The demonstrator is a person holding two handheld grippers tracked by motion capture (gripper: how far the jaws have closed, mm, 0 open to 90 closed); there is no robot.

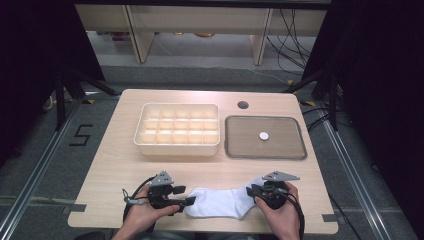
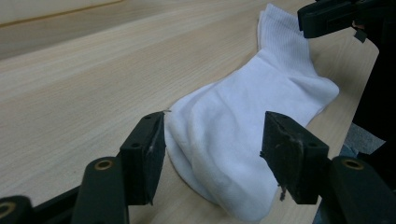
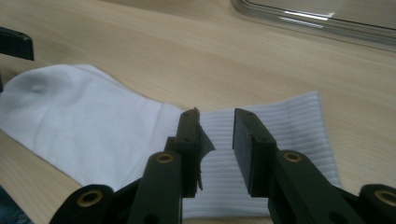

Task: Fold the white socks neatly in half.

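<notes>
Jaws of left gripper and right gripper stand open over white sock, seemingly untouched.

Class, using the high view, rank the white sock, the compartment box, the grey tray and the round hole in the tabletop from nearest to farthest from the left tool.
From the left tool:
1. White sock, right beside it at the table's near edge.
2. Compartment box, behind it, centre-left.
3. Grey tray, back right.
4. Round hole, beyond the tray's far left corner.
</notes>
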